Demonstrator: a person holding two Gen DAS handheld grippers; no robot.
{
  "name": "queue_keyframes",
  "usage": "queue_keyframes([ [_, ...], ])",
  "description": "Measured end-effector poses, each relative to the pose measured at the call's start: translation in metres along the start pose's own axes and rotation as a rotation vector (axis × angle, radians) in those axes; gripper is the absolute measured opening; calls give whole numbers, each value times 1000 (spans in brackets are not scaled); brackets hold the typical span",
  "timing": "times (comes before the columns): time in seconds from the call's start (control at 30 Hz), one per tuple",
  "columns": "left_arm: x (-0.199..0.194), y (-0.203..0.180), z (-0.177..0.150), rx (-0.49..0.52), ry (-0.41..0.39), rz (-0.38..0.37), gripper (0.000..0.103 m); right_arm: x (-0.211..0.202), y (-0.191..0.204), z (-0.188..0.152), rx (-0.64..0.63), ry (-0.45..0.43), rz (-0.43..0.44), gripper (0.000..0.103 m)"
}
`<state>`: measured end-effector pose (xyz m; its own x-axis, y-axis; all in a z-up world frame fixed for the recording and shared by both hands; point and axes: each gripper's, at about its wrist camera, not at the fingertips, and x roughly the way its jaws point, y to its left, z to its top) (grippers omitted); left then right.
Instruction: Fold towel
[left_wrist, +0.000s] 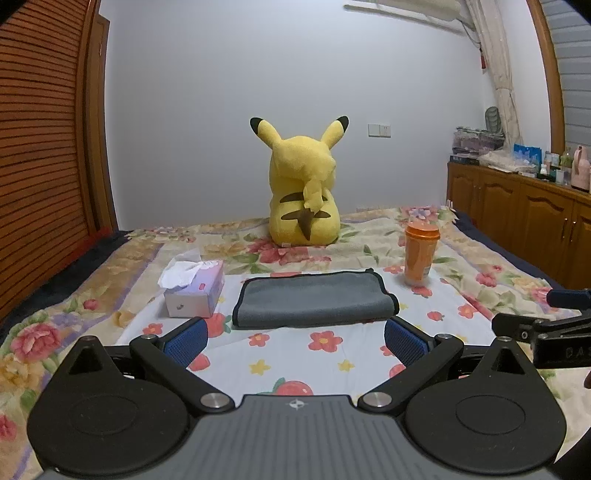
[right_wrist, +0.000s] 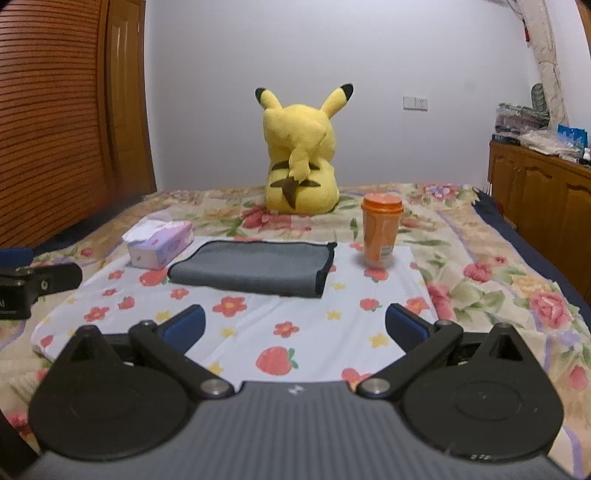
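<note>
A grey towel (left_wrist: 314, 299) with a dark hem lies folded flat on a white flowered cloth (left_wrist: 295, 354) on the bed; it also shows in the right wrist view (right_wrist: 251, 267). My left gripper (left_wrist: 295, 338) is open and empty, just short of the towel's near edge. My right gripper (right_wrist: 295, 326) is open and empty, a little in front of the towel and to its right. The right gripper's body shows at the right edge of the left wrist view (left_wrist: 546, 332). The left gripper's body shows at the left edge of the right wrist view (right_wrist: 33, 288).
A tissue box (left_wrist: 194, 291) stands left of the towel, an orange lidded cup (left_wrist: 419, 254) to its right. A yellow plush toy (left_wrist: 303, 188) sits behind, facing the wall. A wooden cabinet (left_wrist: 524, 218) runs along the right, a slatted wardrobe (left_wrist: 40, 147) on the left.
</note>
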<state>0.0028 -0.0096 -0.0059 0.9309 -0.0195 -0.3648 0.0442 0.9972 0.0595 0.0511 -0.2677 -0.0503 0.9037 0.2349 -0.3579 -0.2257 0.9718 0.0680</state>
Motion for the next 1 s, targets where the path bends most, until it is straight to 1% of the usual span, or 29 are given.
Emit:
queue_keyframes([
  [0.33, -6, -4, 0, 30, -45, 2, 103, -9, -3, 2, 7, -76, -17, 103],
  [0.67, -15, -5, 2, 29, -103, -4, 103, -17, -5, 4, 5, -137, -27, 103],
  [1.0, -15, -4, 4, 15, -115, 2, 103, -22, -6, 4, 6, -167, -42, 103],
])
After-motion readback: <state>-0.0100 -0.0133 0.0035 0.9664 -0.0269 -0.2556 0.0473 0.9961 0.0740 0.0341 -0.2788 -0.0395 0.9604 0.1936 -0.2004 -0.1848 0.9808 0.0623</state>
